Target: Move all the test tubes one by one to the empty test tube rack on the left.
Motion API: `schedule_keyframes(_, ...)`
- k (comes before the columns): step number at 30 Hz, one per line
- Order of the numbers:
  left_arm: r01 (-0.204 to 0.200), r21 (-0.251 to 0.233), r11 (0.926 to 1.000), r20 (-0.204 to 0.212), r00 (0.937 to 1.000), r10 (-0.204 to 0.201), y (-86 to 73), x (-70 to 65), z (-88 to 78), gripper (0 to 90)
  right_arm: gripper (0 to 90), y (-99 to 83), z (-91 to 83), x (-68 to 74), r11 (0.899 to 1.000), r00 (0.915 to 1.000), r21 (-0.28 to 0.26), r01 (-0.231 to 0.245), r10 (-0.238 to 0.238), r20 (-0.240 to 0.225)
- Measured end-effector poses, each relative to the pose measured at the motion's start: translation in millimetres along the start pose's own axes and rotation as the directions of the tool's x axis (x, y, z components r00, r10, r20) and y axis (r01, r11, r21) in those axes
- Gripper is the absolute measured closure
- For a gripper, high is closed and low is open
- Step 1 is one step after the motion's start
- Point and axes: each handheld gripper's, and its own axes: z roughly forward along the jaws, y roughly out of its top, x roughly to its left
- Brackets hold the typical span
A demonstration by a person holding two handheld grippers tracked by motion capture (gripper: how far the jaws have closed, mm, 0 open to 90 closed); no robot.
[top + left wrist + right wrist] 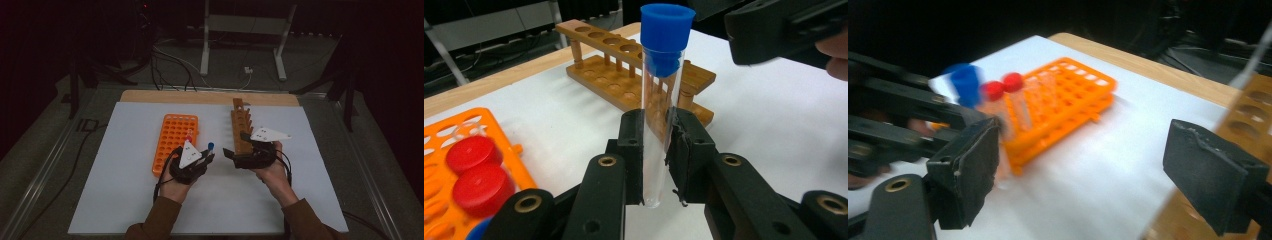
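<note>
My left gripper [656, 150] is shut on a clear test tube [656, 107] with a blue cap [211, 146], held upright above the white mat. In the high view the left gripper [206, 159] sits just right of the orange tube rack [175, 140], which holds two red-capped tubes [476, 170] near its front corner. My right gripper [1075, 172] stands open with nothing between its jaws, beside the front end of the wooden rack [242, 127]. The right gripper [235, 152] faces the left one, and the blue-capped tube [965, 85] appears blurred beyond its left jaw.
A white mat [125, 200] covers a wooden board [150, 96] on the table. Cables [170, 65] and a metal stand [240, 30] lie on the dark floor beyond. Open mat lies in front of both hands and at the far sides.
</note>
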Motion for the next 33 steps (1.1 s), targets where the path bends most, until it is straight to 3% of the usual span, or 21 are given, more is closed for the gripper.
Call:
schedule_keyframes(6,0.013,-0.018,0.9998,0.015,0.9998,-0.012,-9.6,6.6,-13.4,76.9,2.3,-7.8,-6.6,-10.2,1.0,0.9979,0.005,-0.005,0.005,0.065)
schedule_keyframes(9,0.018,-0.021,0.9996,0.015,0.9997,-0.018,-14.1,11.0,-19.7,76.9,0.3,-11.1,-10.3,-14.8,1.0,0.9971,-0.005,-0.029,0.029,0.071)
schedule_keyframes(13,0.034,-0.025,0.9991,0.01,0.9994,-0.034,-18.0,16.0,-25.6,76.8,0.2,-14.1,-14.2,-17.7,0.999,0.9962,-0.012,-0.042,0.043,0.076)
schedule_keyframes(33,0.001,0.002,1.0,-0.062,0.9981,-0.001,-35.2,25.5,-36.6,76.9,0.3,-21.7,-24.9,-21.7,0.998,0.9944,-0.024,-0.052,0.054,0.091)
